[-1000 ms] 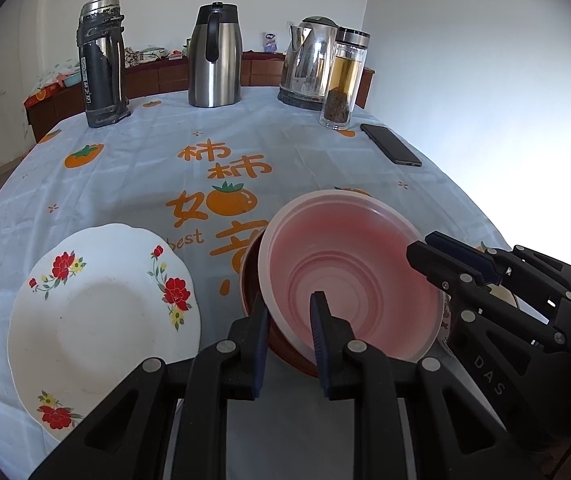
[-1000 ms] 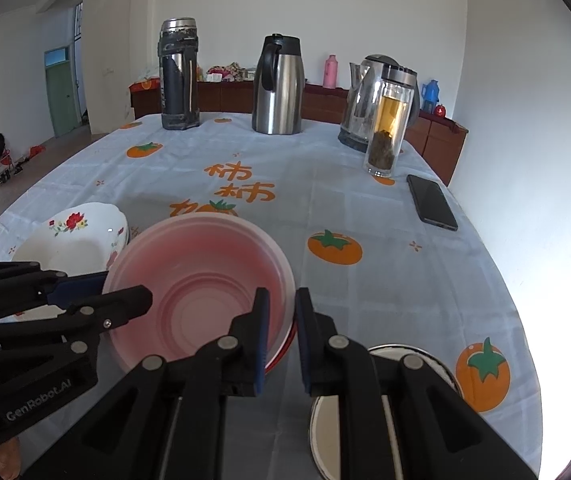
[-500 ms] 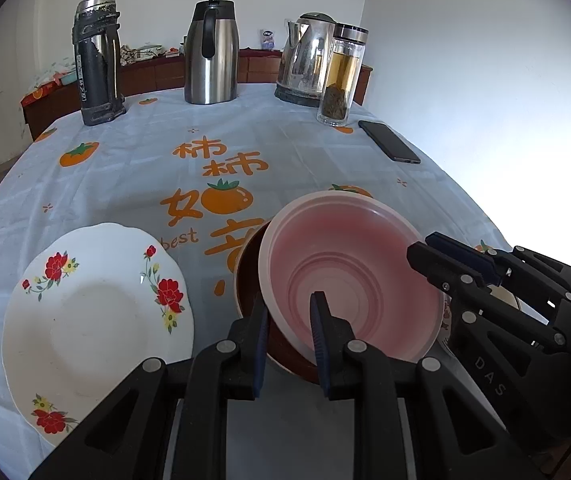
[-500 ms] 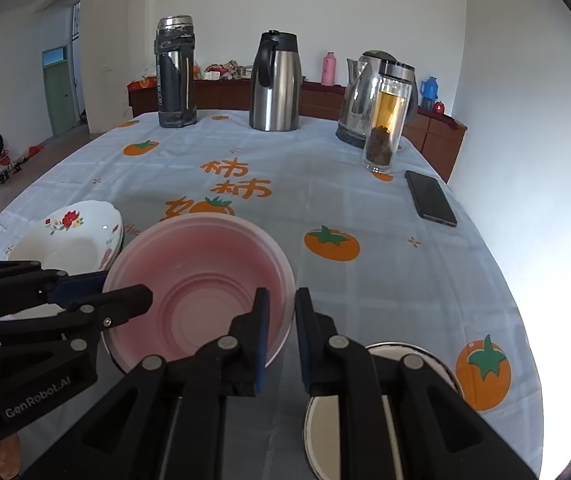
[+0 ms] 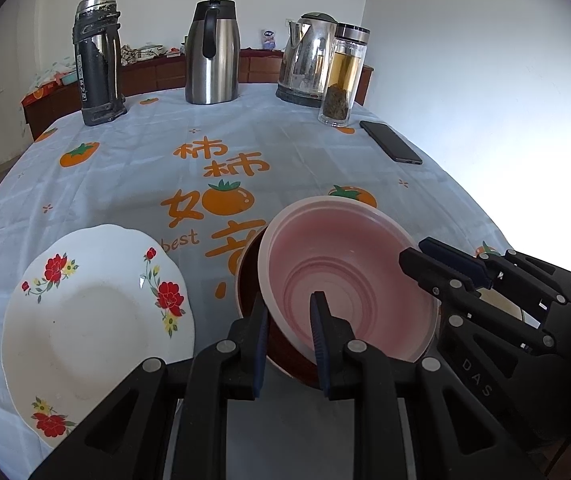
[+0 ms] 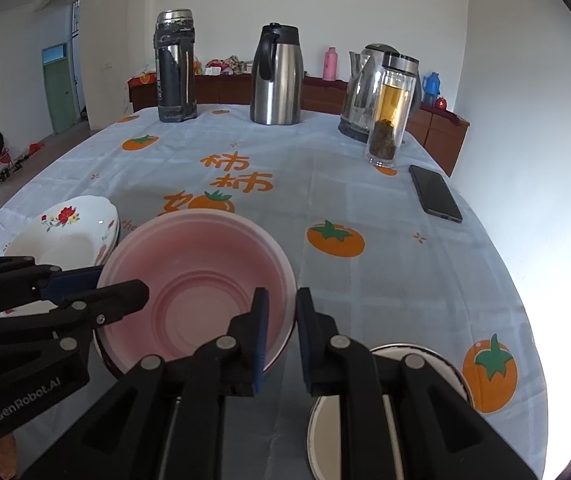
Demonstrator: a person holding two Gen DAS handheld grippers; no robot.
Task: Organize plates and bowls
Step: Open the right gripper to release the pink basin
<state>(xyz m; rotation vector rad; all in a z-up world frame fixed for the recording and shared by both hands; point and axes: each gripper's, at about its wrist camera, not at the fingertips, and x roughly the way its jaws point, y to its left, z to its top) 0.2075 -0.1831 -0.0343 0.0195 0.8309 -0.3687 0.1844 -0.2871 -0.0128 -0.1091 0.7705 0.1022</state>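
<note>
Left gripper [image 5: 289, 312]: jaws narrow, clamped on the near rims of the pink bowl [image 5: 345, 276] and the dark red bowl [image 5: 249, 276] under it. Right gripper [image 6: 281, 308]: jaws narrow, clamped on the pink bowl's right rim. Pink bowl nested in the dark red bowl, near edge of the worktop [image 5: 133, 168], which carries a persimmon-print cloth. Floral plate [image 5: 97, 320] just left of the bowls. White enamel dish [image 6: 441, 364] under the right gripper. Far side: black thermos [image 5: 97, 60], steel carafe [image 5: 213, 48], electric kettle [image 5: 305, 60], tea bottle [image 5: 345, 76], phone [image 5: 391, 142].
</note>
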